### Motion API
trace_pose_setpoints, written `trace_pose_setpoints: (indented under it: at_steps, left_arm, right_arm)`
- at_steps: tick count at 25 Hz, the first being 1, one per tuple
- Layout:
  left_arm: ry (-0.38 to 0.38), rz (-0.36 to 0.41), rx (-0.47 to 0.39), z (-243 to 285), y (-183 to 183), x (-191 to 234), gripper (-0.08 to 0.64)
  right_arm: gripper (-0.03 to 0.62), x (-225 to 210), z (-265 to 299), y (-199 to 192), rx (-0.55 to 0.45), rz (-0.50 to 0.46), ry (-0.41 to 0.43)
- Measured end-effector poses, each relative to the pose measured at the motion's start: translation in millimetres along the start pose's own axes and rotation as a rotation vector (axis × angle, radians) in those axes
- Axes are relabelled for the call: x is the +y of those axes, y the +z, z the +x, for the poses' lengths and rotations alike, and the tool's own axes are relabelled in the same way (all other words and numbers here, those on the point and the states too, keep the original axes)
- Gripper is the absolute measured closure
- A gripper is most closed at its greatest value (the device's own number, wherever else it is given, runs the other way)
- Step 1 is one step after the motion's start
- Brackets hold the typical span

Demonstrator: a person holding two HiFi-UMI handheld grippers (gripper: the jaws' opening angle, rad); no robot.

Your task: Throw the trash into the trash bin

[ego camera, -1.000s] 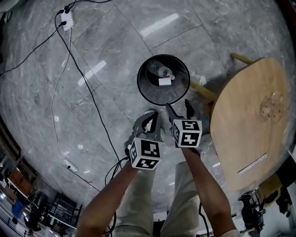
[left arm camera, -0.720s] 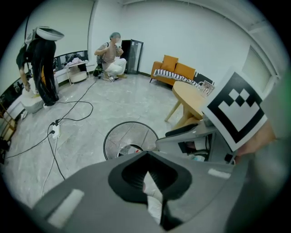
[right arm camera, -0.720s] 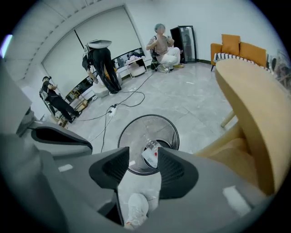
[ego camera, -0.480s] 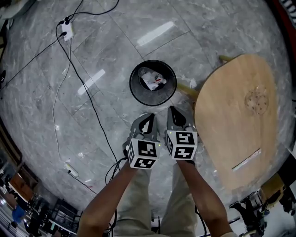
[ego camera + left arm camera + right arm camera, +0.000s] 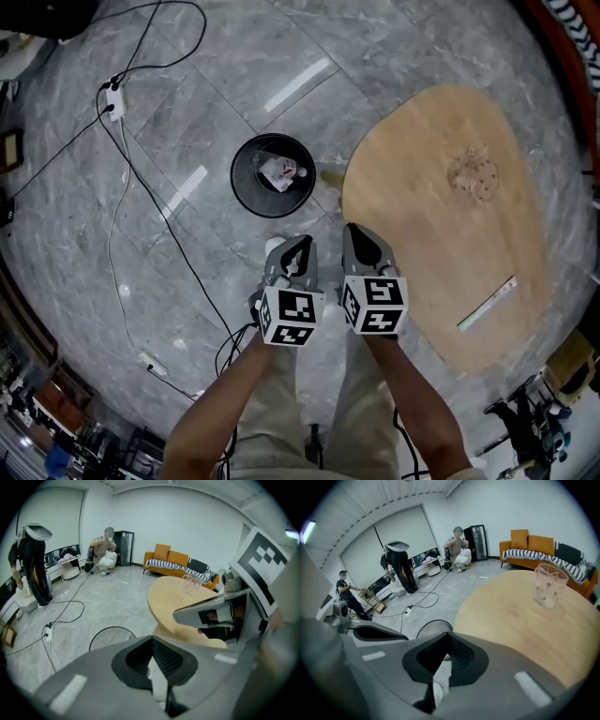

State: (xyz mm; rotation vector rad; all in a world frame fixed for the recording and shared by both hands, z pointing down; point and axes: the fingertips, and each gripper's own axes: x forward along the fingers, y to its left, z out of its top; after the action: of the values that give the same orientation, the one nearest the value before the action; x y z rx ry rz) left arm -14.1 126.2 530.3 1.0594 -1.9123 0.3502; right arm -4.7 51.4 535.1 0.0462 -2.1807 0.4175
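The black round trash bin [image 5: 246,187] stands on the grey floor, with white and clear trash [image 5: 280,172] lying inside it. My left gripper [image 5: 299,247] and right gripper [image 5: 360,236] hang side by side, nearer than the bin and above the floor. Both are shut with nothing between their jaws. In the left gripper view the shut left gripper [image 5: 152,640] points toward the bin's rim [image 5: 110,629]. In the right gripper view the shut right gripper [image 5: 449,637] sits just below the rim of the bin [image 5: 434,623].
A wooden table [image 5: 441,244] stands right of the bin with a clear cup [image 5: 472,174] on it. Black cables and a power strip [image 5: 114,100] run over the floor at left. Persons stand by a far wall [image 5: 399,564]; an orange sofa [image 5: 176,559] lies beyond.
The right gripper's jaws stood open over the bin a second ago and are shut now. Both grippers have drawn back and up from the bin, which looks smaller and further off.
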Motion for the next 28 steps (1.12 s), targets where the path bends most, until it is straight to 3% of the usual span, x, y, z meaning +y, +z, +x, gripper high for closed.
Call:
trace_pose_setpoints:
  at_steps: [5,17,28]
  left_arm:
    - [-0.035,0.030,0.012,7.9,16.3,-44.3,0.560]
    - [-0.122,0.124,0.010,15.7,58.3,-153.7,0.560]
    - [-0.276,0.306,0.037,26.9,66.9,-291.9,0.560]
  right_arm:
    - [0.568,-41.3,-33.9,-2.8,-0.016,0.019,-0.017]
    - [0.566,-150.6,-139.3,-21.4,-0.081,0.190,-0.163]
    - [0.566,-249.4,-237.7,-70.9,-0.150,0.343,-0.309]
